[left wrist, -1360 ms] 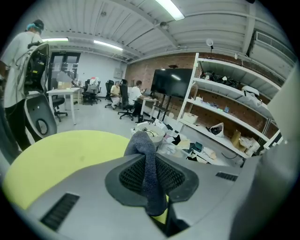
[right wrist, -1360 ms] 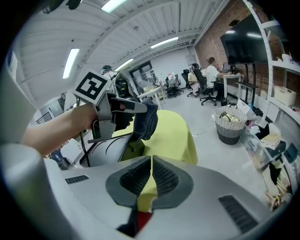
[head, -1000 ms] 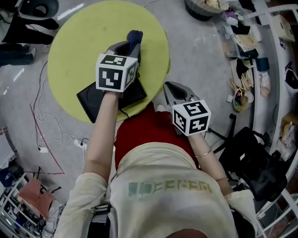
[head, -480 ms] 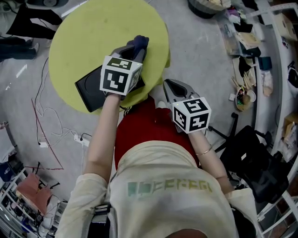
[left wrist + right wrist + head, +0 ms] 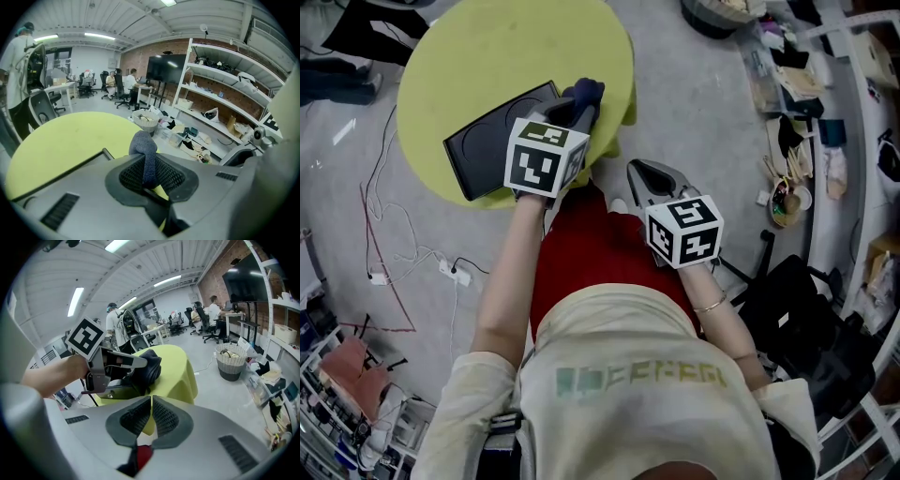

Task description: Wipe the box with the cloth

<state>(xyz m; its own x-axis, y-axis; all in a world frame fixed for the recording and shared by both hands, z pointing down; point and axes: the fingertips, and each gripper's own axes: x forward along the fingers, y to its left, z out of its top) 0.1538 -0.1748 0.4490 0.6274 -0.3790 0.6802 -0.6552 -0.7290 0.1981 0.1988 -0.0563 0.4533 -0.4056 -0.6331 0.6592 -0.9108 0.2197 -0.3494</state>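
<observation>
Shifted to 3 o'clock of the box (image 5: 487, 141), left gripper (image 5: 574, 111) fingers clamp the cloth (image 5: 586, 92). Right gripper (image 5: 641, 176) fingers press together, empty.

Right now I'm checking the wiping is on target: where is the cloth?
In the head view, the dark blue cloth is clamped in the left gripper, just right of the black box, near the round yellow-green table's right edge.

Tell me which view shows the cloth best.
The left gripper view: the cloth stands close and centred, pinched between the fingers of the left gripper. The right gripper view shows it sideways as a dark bundle; the head view shows only its tip.
</observation>
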